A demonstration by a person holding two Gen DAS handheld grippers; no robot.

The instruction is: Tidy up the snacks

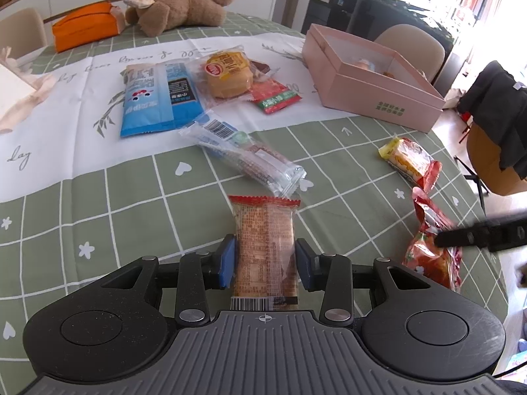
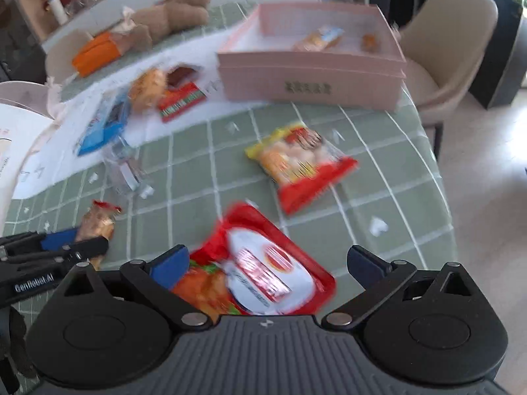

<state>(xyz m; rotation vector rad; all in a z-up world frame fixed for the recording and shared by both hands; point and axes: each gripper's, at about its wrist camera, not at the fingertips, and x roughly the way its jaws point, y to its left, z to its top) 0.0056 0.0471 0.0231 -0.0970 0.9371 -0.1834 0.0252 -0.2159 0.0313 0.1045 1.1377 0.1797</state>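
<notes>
Orange-brown plastic-wrapped cracker packet [image 1: 266,247] pinched by left tongs [image 1: 266,265], right tongs [image 2: 268,263] spread around glossy red snack pouch [image 2: 260,270], green checked tabletop [image 1: 115,204] beneath

A brown teddy bear [image 1: 184,1] lies on its side at the twelve o'clock edge of the surface [image 1: 98,223], which wears a green checked cloth. An orange pouch [image 1: 86,25] sits just beside the bear, toward eleven o'clock. A beige chair [image 2: 451,46] stands off the surface at two o'clock; another, draped with a black garment [image 1: 500,118], stands at three.
</notes>
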